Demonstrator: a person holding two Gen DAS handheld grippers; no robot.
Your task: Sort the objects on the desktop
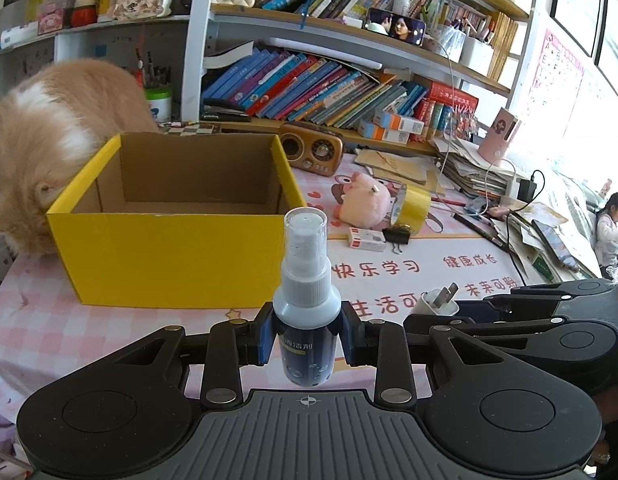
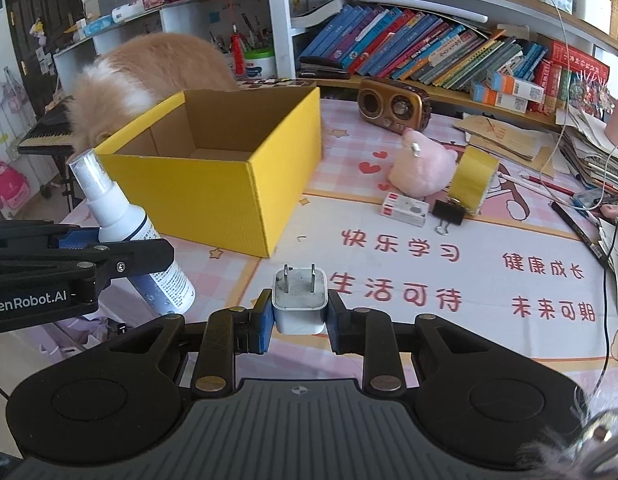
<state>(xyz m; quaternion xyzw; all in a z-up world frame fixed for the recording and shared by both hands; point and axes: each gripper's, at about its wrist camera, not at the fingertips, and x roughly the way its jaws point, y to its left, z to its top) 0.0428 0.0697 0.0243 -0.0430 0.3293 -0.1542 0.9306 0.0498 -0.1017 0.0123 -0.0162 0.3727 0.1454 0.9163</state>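
left wrist view: the table carries a pink checked mat with red characters, with crowded bookshelves behind. the left claw grips a spray bottle upright, held just before the open yellow box. a ginger cat stands against the box's left side.

right wrist view: the right claw is clamped on a white charger plug, prongs up. a pink plush, tape roll, binder clip and small carton lie right of the box; bare mat lies between.
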